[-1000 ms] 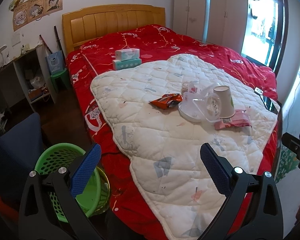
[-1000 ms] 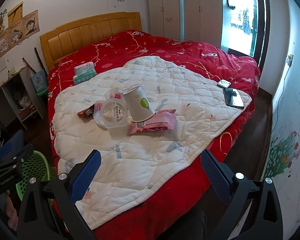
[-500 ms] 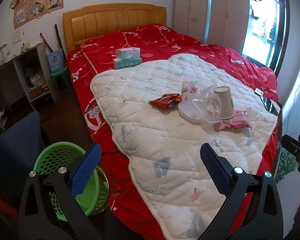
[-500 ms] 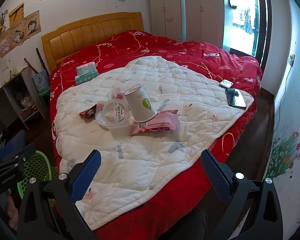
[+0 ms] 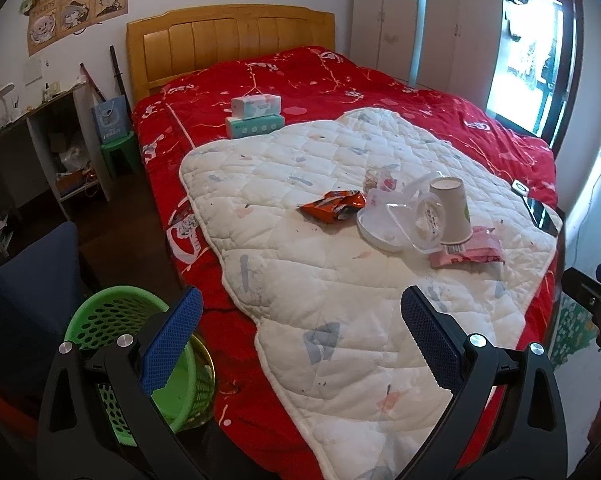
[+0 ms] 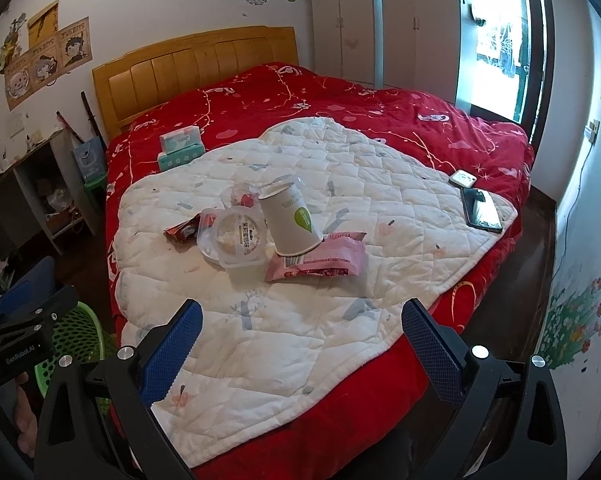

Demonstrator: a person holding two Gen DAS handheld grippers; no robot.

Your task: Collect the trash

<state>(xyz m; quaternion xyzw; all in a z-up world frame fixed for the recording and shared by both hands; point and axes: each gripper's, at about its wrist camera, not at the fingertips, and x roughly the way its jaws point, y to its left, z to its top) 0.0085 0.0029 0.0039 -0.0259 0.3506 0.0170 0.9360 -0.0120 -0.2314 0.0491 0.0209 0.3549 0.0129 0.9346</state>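
While nothing has yet been picked up, the stock stands as follows, all places reckoned from the paper cup (image 6: 290, 216).

Item 1. Paper cup, white with a green leaf mark, mouth-down and tilted, on the white quilt (image 6: 340, 184) near the middle of the bed (image 6: 380, 96); its rim rests on the pink wrapper.
Item 2. Pink wrapper (image 6: 320, 260), flat, partly under the cup, toward the foot of the bed.
Item 3. Clear plastic tub (image 6: 236, 238), on its side just left of the cup, touching or nearly so; printed film lid faces the right camera. Contents cannot be told; it looks largely empty.
Item 4. Orange snack wrapper (image 5: 332, 208), crumpled, left of the tub.
Item 5. Small clear packet (image 5: 380, 178) with red print, behind the cup; detail too small to read.
Item 6. Green basket (image 5: 112, 320), on the floor by the bedside, well apart from the cup. The visible part of its inside shows no trash.

Tools. Left gripper (image 5: 298, 344): fingers spread wide, grasping nothing, held over the near quilt edge. Right gripper (image 6: 300, 348): fingers likewise spread, grasping nothing.

Not trash, apparently: tissue packs (image 5: 255, 116), toward the headboard; phone (image 6: 480, 210), far right of the cup.

Progress, as judged: none collected; all five pieces remain.
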